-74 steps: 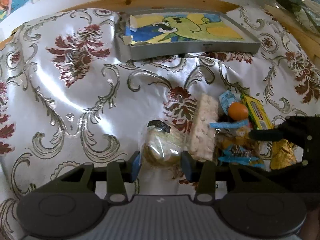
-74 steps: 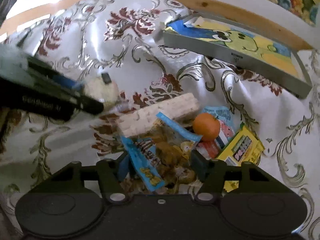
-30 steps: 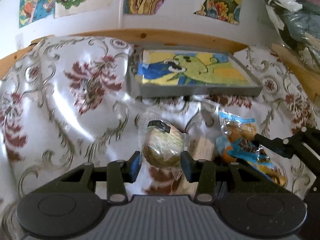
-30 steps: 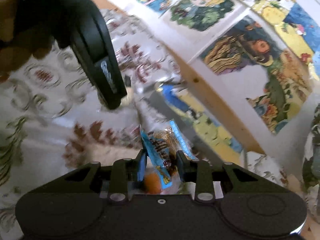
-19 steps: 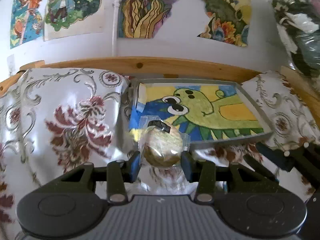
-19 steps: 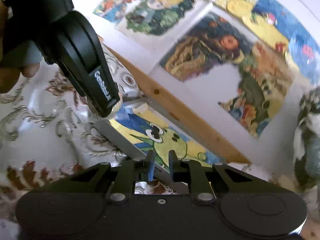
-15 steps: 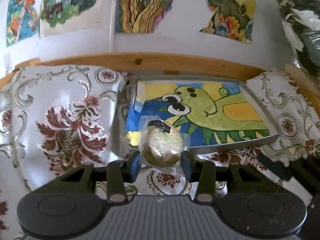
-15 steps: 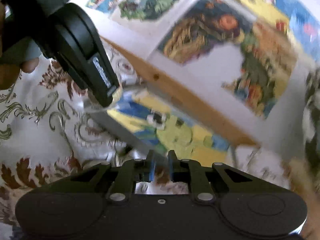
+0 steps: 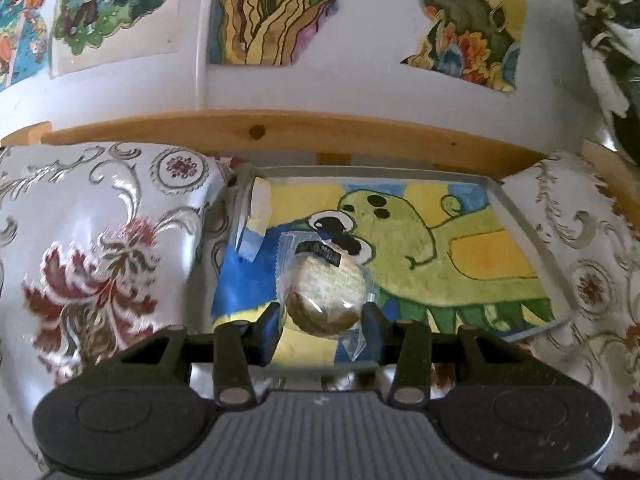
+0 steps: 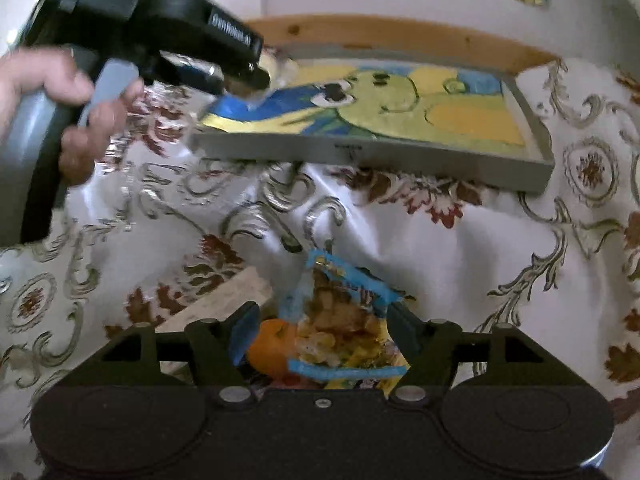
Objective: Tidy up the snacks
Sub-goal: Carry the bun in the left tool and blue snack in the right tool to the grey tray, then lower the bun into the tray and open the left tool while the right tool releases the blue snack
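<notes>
Tray (image 10: 372,152) at 12 o'clock on the bench (image 10: 460,248); snack bag (image 10: 344,320) at 6, orange (image 10: 270,346) left beside it.

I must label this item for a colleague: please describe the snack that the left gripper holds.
Find the grey tray with a green cartoon animal, at the wooden rail. Over its blue corner, the left gripper clamps a round cake. Only it has clear wrapping with a black label.
</notes>
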Tool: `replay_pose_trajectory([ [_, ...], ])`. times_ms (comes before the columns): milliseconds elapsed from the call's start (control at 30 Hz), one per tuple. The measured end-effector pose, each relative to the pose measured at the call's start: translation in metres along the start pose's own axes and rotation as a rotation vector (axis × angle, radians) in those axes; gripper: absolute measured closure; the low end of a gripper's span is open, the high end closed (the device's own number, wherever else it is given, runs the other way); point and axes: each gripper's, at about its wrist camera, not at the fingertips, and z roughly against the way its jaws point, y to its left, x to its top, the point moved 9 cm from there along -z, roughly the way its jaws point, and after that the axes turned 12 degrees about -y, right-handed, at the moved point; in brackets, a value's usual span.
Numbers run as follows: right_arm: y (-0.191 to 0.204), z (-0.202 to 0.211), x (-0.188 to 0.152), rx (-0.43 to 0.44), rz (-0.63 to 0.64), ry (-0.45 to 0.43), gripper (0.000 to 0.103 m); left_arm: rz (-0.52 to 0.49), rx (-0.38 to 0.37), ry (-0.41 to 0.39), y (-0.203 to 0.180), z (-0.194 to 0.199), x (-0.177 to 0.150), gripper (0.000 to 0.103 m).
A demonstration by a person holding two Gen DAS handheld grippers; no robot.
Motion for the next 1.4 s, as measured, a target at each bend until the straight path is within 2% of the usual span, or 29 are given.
replay_pose_trajectory([
  [267,-0.017,-0.034,-0.009,-0.013,-0.174,0.061,0.03,-0.013,0.036,0.048,-0.002,-0.044,0.011,0.054],
  [333,-0.02,-0.038,-0.011,-0.016,-0.199,0.068,0.05,-0.029,0.047,0.067,-0.003,-0.053,0.011,0.054],
  [467,-0.023,-0.036,-0.01,-0.038,-0.192,0.066,0.053,-0.049,0.052,0.084,-0.004,-0.06,0.008,0.054],
  [567,-0.021,-0.029,-0.007,-0.042,-0.168,0.051,0.06,-0.032,0.056,0.098,-0.003,-0.061,0.006,0.052],
  [667,-0.017,-0.017,-0.003,-0.027,-0.147,0.036,0.071,-0.01,0.057,0.106,0.0,-0.058,0.005,0.045],
  [833,-0.014,-0.008,-0.002,-0.045,-0.097,0.015,0.074,0.001,0.077,0.081,0.005,-0.046,0.008,0.022],
  [1033,-0.011,0.006,0.008,-0.07,-0.045,-0.053,0.088,-0.001,0.072,0.05,0.006,-0.027,0.018,0.015],
  [1400,0.002,0.029,0.037,-0.124,0.128,-0.221,0.089,0.01,0.081,0.016,0.013,0.002,0.031,0.013],
])
